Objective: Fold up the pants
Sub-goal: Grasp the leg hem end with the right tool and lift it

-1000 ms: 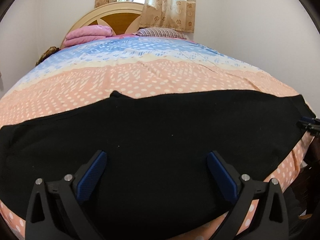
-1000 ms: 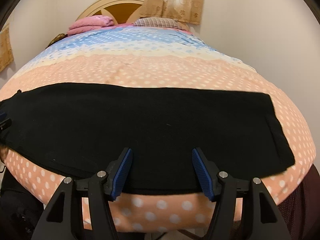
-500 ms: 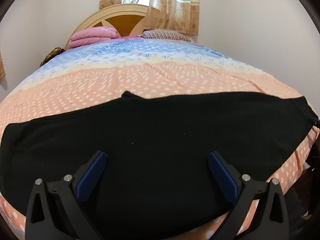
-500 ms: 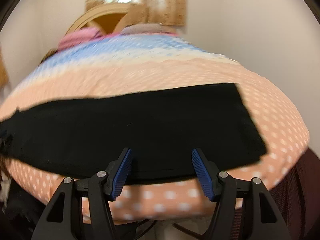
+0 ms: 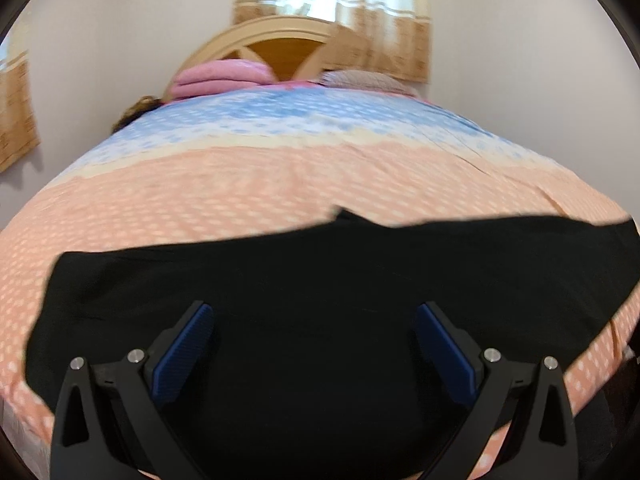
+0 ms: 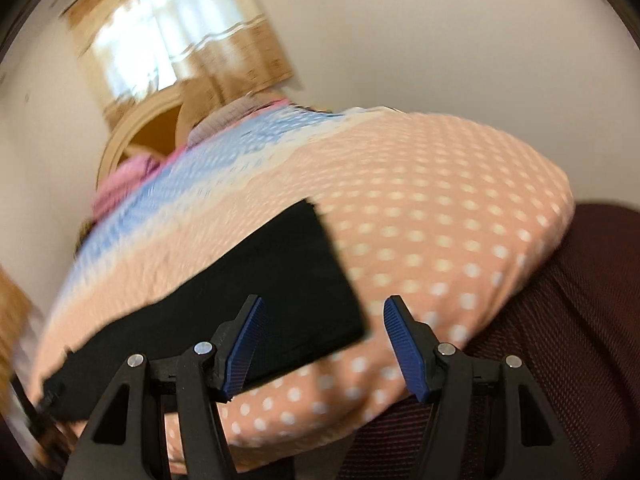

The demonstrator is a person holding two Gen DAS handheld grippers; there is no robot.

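- The pants (image 5: 320, 300), black, are lying flat in a long band across the near edge of the bed (image 5: 280, 184), over its peach dotted cover.
- In the left wrist view they are stretching from 9 o'clock to 3 o'clock, with a small notch in the far edge toward 12 o'clock.
- The left gripper (image 5: 312, 344) is hovering above the middle of the pants with its jaws spread wide, blue pads (image 5: 182, 354) apart and nothing between them.
- In the right wrist view the scene is sitting tilted and blurred; the pants (image 6: 248, 304) are running from 8 o'clock up to the centre, their squared end lying at about 12 o'clock from the claw.
- The right gripper (image 6: 322, 340) is standing about half open over that end's near corner, gripping nothing; its left pad (image 6: 244, 344) is showing against black cloth, its right one against the dotted cover.
- A dark red mesh surface (image 6: 560, 340) is showing at 4 o'clock, beside the bed.
- Pillows (image 5: 224, 78) and a headboard (image 5: 276, 40) are sitting at 12 o'clock, under a curtain (image 5: 332, 20).
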